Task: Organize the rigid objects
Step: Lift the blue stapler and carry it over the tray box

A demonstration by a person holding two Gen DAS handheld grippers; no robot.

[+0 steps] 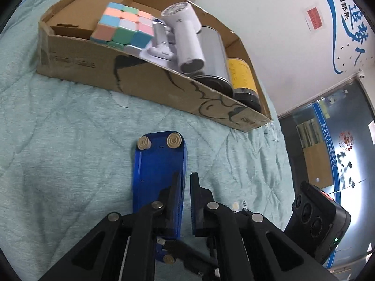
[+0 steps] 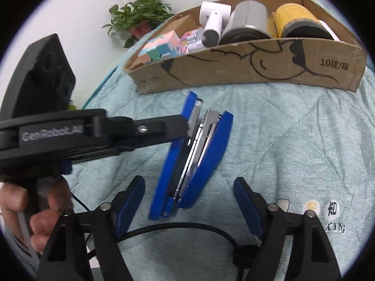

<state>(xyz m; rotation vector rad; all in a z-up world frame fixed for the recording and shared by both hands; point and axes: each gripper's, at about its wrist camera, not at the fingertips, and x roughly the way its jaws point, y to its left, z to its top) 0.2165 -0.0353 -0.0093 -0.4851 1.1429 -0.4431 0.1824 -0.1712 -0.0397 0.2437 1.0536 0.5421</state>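
A blue stapler (image 1: 161,171) shows its underside with round rubber feet in the left wrist view. My left gripper (image 1: 185,182) is shut on the stapler's base plate and holds it on edge over the teal quilt. In the right wrist view the stapler (image 2: 199,154) hangs partly open, its metal magazine showing, with the left gripper (image 2: 185,123) clamped on its upper blue part. My right gripper (image 2: 188,192) is open and empty, its blue fingers either side of the stapler's hinge end, apart from it.
A low cardboard box (image 1: 150,82) lies beyond on the quilt (image 1: 58,140), holding a pastel cube (image 1: 124,25), a white hair dryer (image 1: 187,37), a grey can (image 1: 213,53) and a yellow can (image 1: 241,75). A potted plant (image 2: 138,16) stands behind.
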